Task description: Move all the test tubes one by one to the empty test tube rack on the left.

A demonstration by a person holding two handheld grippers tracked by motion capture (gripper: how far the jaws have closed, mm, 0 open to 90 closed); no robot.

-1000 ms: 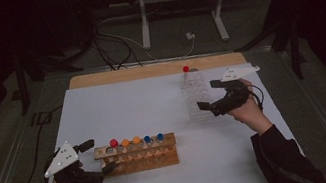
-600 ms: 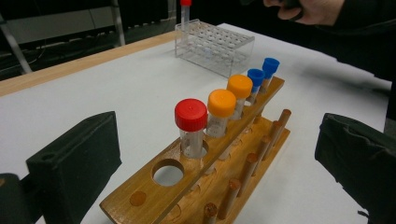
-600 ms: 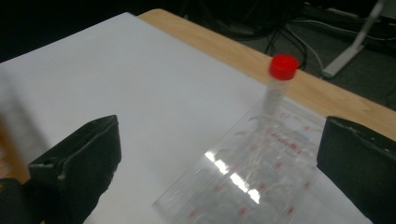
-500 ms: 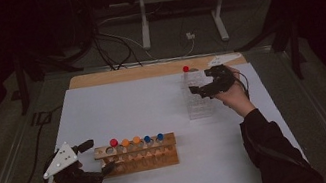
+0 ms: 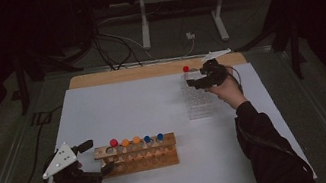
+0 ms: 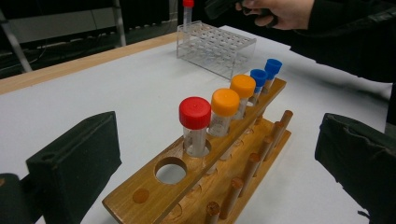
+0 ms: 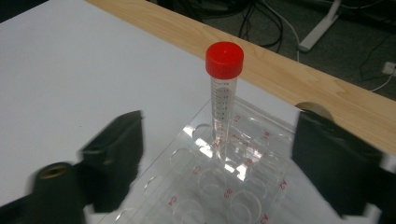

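A wooden rack near the table's front holds tubes with a red cap, two orange caps and two blue caps; its end hole is empty. My left gripper is open, one jaw on each side of the rack's left end. At the back right, a clear plastic rack holds one red-capped tube upright at its far corner. My right gripper is open just right of that tube. In the right gripper view the tube stands ahead between the jaws, untouched.
A white sheet covers the table, with a strip of bare wood along its far edge. Cables and metal stand legs lie on the dark floor beyond. The clear rack's other wells hold nothing.
My right gripper has moved away from me, from beside the clear rack's middle to its far end near the red-capped tube. The left gripper has stayed in place.
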